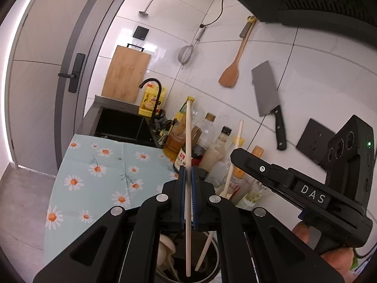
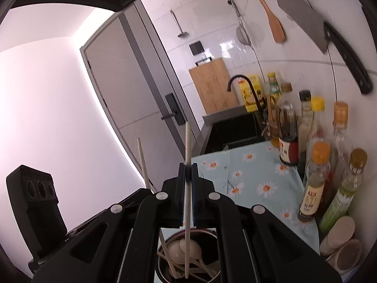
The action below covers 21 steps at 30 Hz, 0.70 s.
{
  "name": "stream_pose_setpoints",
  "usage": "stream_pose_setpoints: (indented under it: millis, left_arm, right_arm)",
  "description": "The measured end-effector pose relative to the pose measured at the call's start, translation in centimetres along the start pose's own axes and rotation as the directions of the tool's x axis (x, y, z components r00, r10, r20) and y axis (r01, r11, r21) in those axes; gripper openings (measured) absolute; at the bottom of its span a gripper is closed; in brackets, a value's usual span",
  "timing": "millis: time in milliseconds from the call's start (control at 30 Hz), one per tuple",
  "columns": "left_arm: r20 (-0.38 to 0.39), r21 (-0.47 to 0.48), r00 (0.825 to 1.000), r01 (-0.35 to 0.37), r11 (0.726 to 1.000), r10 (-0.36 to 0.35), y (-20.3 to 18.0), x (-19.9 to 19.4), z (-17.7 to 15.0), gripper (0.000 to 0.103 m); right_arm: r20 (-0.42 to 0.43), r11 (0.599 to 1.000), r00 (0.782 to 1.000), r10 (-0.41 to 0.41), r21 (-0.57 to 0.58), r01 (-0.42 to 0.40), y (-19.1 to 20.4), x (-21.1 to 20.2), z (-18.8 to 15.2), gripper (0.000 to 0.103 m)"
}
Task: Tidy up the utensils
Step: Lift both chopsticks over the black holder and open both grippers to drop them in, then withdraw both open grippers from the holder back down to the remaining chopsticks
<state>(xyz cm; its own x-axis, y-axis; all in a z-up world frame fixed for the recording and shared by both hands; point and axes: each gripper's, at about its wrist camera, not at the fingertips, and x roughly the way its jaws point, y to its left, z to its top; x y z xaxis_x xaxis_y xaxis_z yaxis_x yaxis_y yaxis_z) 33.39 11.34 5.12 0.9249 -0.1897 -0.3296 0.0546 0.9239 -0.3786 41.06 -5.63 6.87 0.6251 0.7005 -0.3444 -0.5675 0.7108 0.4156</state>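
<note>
Chopsticks: light, stiff, slippery; left gripper (image 1: 188, 172) clamps one (image 1: 188, 141), right gripper (image 2: 188, 171) another (image 2: 187, 146), mid-shaft, over holder (image 2: 212, 233)

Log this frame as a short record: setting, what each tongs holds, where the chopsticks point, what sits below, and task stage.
setting: kitchen counter with a daisy-print cloth, bottles by the tiled wall
left tongs: shut on a white chopstick, held nearly upright
right tongs: shut on another white chopstick, also nearly upright
lower ends: both chopsticks reach down into the utensil holder
holder contents: white spoons and more chopsticks
wall: cleaver, wooden spatula, strainer
stage: chopsticks gripped, not yet released
</note>
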Motion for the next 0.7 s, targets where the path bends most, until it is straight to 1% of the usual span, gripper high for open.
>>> stream_pose_setpoints:
  millis: [100,167,200,367,433,500,600,633,667,700]
  left_arm:
    - [-0.023,0.005,1.000,-0.016,1.000,0.016,0.0,0.5,-0.6,0.004]
    - [-0.042,-0.004,0.999,-0.007,1.000,0.007,0.2,0.7,-0.6,0.004]
    - [-0.042,-0.006,0.999,-0.016,1.000,0.016,0.2,0.6,-0.6,0.004]
    - [-0.049,-0.002,0.999,-0.019,1.000,0.019,0.1,0.3,-0.7,0.005]
    - [-0.053,-0.002,0.998,-0.016,1.000,0.016,0.0,0.1,-0.7,0.005]
    - [-0.052,-0.002,0.998,-0.020,1.000,0.020,-0.1,-0.2,-0.7,0.005]
    - [-0.054,-0.003,0.998,-0.020,1.000,0.020,-0.2,-0.5,-0.6,0.005]
    - [-0.056,-0.003,0.998,-0.018,1.000,0.018,-0.3,-0.6,-0.6,0.006]
    - [-0.058,-0.003,0.998,-0.016,1.000,0.016,-0.4,-0.7,-0.5,0.014]
    - [-0.059,-0.003,0.998,-0.015,1.000,0.015,-0.5,-0.8,-0.5,0.016]
  right_arm:
    - [-0.022,1.000,1.000,-0.008,0.010,0.008,-0.4,0.5,-0.7,0.006]
    - [-0.048,0.999,0.999,0.008,0.037,-0.006,-0.8,0.8,-0.9,0.007]
    - [-0.057,0.999,0.998,0.011,0.048,-0.008,-0.9,0.9,-1.0,0.007]
    - [-0.054,0.998,0.999,0.001,0.058,0.002,-1.1,0.4,-1.0,0.007]
    - [-0.050,0.998,0.999,0.003,0.067,0.001,-1.1,0.0,-0.9,0.008]
    - [-0.048,0.998,0.999,0.004,0.068,-0.001,-1.1,-0.3,-0.8,0.011]
    - [-0.045,0.997,0.999,0.013,0.076,-0.010,-0.9,-0.9,-0.8,0.012]
    - [-0.047,0.997,0.999,0.014,0.075,-0.011,-0.7,-1.1,-0.8,0.012]
    - [-0.046,0.997,0.999,0.015,0.074,-0.012,-0.7,-1.2,-0.7,0.012]
    - [-0.042,0.997,0.999,0.016,0.072,-0.013,-0.5,-1.5,-0.7,0.012]
